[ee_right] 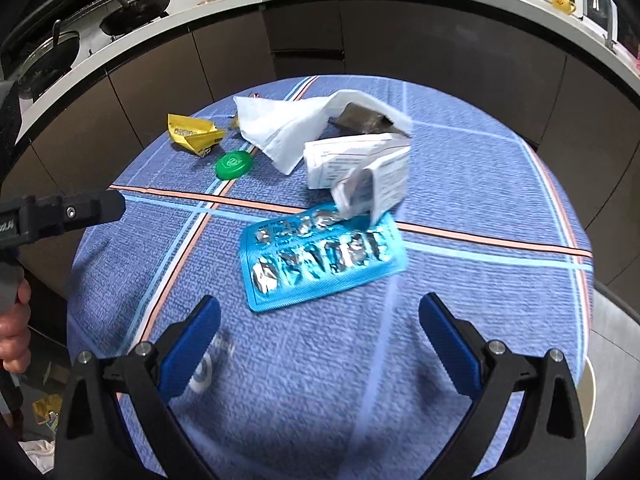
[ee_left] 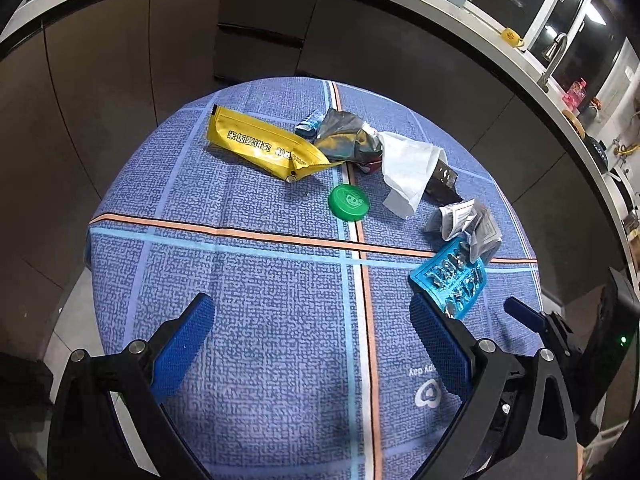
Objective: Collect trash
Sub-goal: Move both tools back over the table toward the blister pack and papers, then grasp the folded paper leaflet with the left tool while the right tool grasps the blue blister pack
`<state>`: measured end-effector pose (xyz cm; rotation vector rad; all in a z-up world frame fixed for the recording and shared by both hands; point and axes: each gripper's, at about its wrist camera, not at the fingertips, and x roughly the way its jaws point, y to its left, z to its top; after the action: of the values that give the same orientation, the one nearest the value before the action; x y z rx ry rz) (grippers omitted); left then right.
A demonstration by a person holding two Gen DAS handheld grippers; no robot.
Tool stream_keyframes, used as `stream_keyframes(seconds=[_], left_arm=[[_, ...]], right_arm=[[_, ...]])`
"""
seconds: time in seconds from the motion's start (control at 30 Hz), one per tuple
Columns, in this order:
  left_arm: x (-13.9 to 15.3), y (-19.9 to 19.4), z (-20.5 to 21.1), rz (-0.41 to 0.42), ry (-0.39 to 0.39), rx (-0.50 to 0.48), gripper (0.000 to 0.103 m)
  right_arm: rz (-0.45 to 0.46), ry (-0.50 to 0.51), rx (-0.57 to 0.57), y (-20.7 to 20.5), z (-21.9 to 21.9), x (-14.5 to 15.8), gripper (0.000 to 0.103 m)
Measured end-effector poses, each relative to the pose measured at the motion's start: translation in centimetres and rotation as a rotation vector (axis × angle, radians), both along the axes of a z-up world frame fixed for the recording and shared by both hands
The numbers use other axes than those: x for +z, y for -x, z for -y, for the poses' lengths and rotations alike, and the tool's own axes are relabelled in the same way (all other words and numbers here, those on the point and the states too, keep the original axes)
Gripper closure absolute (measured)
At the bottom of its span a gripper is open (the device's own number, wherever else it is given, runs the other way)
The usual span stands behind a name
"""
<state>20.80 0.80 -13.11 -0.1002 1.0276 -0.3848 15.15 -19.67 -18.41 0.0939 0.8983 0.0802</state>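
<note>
Right wrist view shows the right gripper (ee_right: pixel 320 336) spread wide and empty above the near part of the round table (ee_right: pixel 480 300), whose blue cloth lies bare beneath it. Just ahead lies the blue blister pack (ee_right: pixel 320 256), flat, its long axis running left to right and tilted up toward the right. A crumpled leaflet (ee_right: pixel 360 172) overlaps its far edge, with a white tissue (ee_right: pixel 288 128) beyond. The green cap (ee_right: pixel 233 165) and yellow wrapper (ee_right: pixel 194 136) sit far left, near the rim. Left wrist view has the left gripper (ee_left: pixel 312 332) also wide open, holding nothing, over open cloth; the trash clusters toward the far and right edges.
</note>
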Motion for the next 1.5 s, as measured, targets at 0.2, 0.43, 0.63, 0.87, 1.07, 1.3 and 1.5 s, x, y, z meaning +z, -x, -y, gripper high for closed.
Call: stream_keyframes(seconds=[0.2, 0.43, 0.63, 0.87, 1.07, 1.3, 1.5], left_arm=[[-0.2, -1.3, 0.9, -0.015, 0.026, -0.044, 0.01], [0.8, -2.3, 2.7, 0.005, 0.039, -0.109, 0.011], [0.9, -2.8, 5.2, -0.023, 0.08, -0.237, 0.024], [1.4, -3.8, 10.8, -0.023, 0.073, -0.371, 0.033], [1.4, -5.7, 17.4, 0.034, -0.001, -0.439, 0.02], [-1.4, -8.2, 22.4, 0.024, -0.112, -0.448, 0.023], [-3.4, -9.5, 21.7, -0.076, -0.066, -0.453, 0.093]], right_arm=[[-0.003, 0.021, 0.021, -1.6, -1.6, -0.9, 0.003], [0.001, 0.09, 0.02, -2.9, -3.3, -1.3, 0.003], [0.016, 0.081, -0.059, -1.5, -0.8, -0.9, 0.07], [-0.007, 0.051, -0.076, 1.3, 2.0, -0.6, 0.1], [-0.01, 0.017, -0.099, 3.3, 3.9, -0.5, 0.092], [0.027, -0.023, -0.12, 4.1, 5.2, 0.0, 0.059], [0.048, -0.051, -0.105, 2.9, 5.0, 0.3, 0.047]])
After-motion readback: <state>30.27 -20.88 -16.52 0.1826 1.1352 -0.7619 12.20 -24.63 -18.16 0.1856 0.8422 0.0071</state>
